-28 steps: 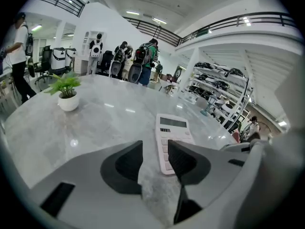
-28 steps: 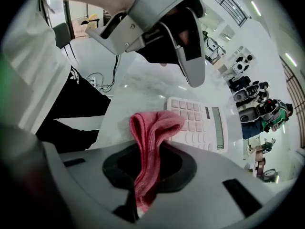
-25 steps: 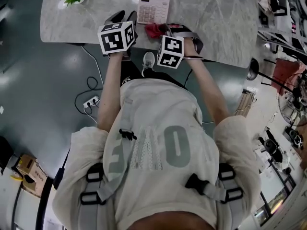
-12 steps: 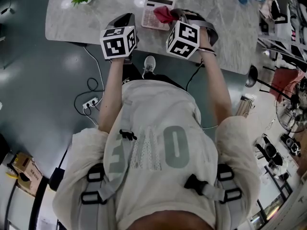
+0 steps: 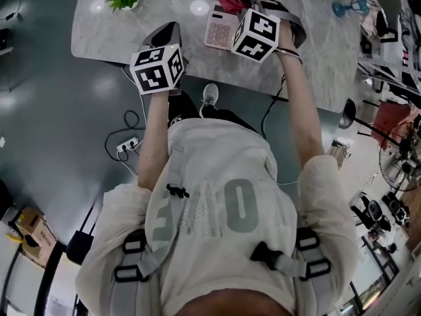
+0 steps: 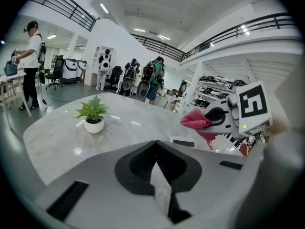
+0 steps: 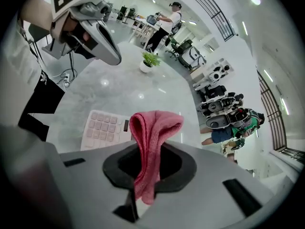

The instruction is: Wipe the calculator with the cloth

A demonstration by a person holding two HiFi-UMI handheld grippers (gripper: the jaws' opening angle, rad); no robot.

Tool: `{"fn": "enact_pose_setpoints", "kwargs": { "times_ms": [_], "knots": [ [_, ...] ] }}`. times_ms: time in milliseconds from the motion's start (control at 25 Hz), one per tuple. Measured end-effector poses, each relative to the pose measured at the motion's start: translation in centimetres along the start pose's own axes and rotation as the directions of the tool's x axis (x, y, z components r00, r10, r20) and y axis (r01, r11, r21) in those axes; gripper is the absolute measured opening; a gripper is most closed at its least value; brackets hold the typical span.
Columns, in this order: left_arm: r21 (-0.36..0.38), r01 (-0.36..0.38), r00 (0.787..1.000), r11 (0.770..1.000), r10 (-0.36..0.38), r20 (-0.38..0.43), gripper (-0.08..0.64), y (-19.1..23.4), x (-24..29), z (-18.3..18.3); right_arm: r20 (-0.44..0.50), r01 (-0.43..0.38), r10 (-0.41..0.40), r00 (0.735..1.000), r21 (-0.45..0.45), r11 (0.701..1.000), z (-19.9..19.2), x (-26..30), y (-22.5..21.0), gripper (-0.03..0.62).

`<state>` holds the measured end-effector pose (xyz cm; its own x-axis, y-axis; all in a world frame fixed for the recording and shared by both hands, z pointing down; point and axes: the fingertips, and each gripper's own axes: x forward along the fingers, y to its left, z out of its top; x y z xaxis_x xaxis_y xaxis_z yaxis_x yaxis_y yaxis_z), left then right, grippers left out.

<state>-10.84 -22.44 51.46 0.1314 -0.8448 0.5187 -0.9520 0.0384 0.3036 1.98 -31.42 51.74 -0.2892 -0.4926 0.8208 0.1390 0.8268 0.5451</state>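
Right gripper [image 7: 147, 175], clamped on the cloth [image 7: 155, 128], has the calculator [image 7: 102, 130] at ten o'clock; left gripper [image 6: 159, 185], closed on nothing, stands farther off.

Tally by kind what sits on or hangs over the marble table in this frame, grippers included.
calculator: 1
pink cloth: 1
potted plant: 1
grippers: 2 (left gripper shut, empty; right gripper shut on the cloth)
blue object, too small to identify: 1
Total: 6
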Motion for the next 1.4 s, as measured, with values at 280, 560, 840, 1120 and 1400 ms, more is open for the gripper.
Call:
{"fn": "enact_pose_setpoints", "kwargs": {
  "times_ms": [280,560,840,1120,1400],
  "knots": [
    [-0.015,0.001,1.0,1.0,-0.001,-0.007,0.02,0.6,-0.2,-0.8,-0.032,-0.051,0.051,0.998,-0.007,0.999,0.0,3.4,1.8,0.055],
    [-0.025,-0.01,0.999,1.0,0.009,-0.031,0.02,1.7,-0.2,-1.9,-0.056,-0.064,0.064,0.996,-0.002,0.998,0.2,5.1,2.0,0.055],
    [-0.058,-0.024,0.998,0.998,0.022,-0.052,0.02,3.3,0.3,-2.7,-0.077,-0.079,0.078,0.994,0.001,0.997,0.2,6.3,2.7,0.055],
    [-0.075,-0.034,0.997,0.997,0.029,-0.066,0.02,3.9,0.9,-3.2,-0.087,-0.089,0.088,0.992,-0.005,0.996,0.4,6.6,3.2,0.055],
    [-0.076,-0.028,0.998,0.997,0.023,-0.067,0.02,3.3,1.1,-3.4,-0.082,-0.115,0.113,0.99,-0.021,0.993,0.6,6.6,5.4,0.055]
  ]
}}
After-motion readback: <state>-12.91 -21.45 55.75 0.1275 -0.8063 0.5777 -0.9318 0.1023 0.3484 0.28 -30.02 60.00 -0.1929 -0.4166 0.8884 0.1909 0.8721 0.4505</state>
